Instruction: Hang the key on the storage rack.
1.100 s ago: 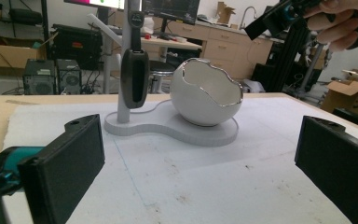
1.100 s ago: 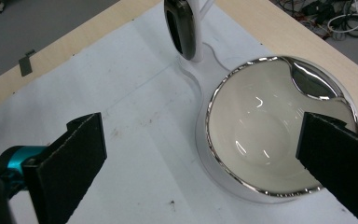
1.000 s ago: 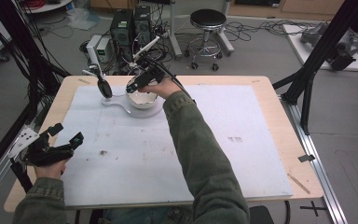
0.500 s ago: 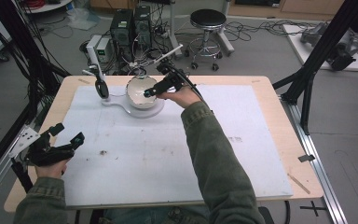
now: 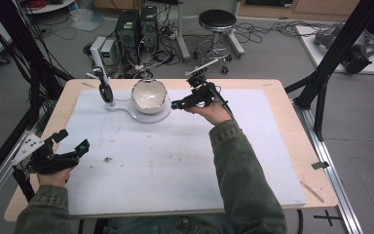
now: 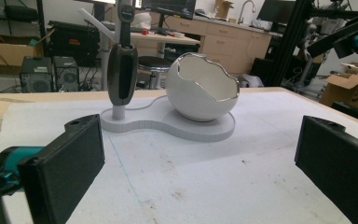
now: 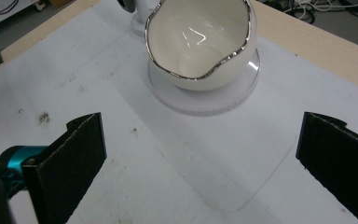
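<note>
Right gripper [image 5: 175, 104] withdrew from bowl [image 5: 149, 96] | white mat [image 5: 185, 161] | cluttered lab floor

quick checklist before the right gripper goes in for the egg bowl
1. Right gripper jaws open: ok, set wide apart in the right gripper view.
2. Right gripper empty: ok, nothing between its jaws.
3. Bowl seated on its white stand: ok, tilted with the opening toward the right gripper.
4. Path to the bowl free: ok, only bare mat between the jaws and the bowl.
5. Dark handle upright on its post beside the bowl: ok, apart from the bowl.
6. Left gripper out of the way: ok, open and empty near the table's left edge.
</note>
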`<state>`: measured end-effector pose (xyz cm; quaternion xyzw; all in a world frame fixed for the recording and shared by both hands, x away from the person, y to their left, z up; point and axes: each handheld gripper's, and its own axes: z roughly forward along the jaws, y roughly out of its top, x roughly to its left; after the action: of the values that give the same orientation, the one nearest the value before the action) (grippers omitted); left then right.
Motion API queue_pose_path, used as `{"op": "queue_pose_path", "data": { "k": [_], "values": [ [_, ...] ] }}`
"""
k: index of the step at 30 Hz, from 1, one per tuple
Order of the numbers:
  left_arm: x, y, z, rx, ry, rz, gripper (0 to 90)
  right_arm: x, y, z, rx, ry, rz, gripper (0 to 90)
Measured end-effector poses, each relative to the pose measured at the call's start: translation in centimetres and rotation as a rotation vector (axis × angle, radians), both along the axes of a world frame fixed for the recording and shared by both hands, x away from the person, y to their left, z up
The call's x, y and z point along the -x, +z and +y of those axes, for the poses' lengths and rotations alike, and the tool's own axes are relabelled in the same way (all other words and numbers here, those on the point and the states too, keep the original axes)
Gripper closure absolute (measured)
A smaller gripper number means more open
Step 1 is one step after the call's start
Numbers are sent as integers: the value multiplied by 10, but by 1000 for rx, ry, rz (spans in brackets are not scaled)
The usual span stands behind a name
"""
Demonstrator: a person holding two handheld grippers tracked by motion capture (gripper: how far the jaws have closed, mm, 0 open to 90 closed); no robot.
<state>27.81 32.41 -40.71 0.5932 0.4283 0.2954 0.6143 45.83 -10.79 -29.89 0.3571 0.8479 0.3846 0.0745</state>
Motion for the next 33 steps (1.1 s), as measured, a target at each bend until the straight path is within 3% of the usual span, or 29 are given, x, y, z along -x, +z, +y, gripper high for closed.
{"op": "queue_pose_path", "data": {
  "k": [17,33],
  "values": [
    [-1,0,-2,-12,-7,9,18,23,-25,-57,-37,-59,19,5],
    [-1,-1,-2,-16,-10,19,18,41,-51,-102,-43,-90,37,5]
  ]
}}
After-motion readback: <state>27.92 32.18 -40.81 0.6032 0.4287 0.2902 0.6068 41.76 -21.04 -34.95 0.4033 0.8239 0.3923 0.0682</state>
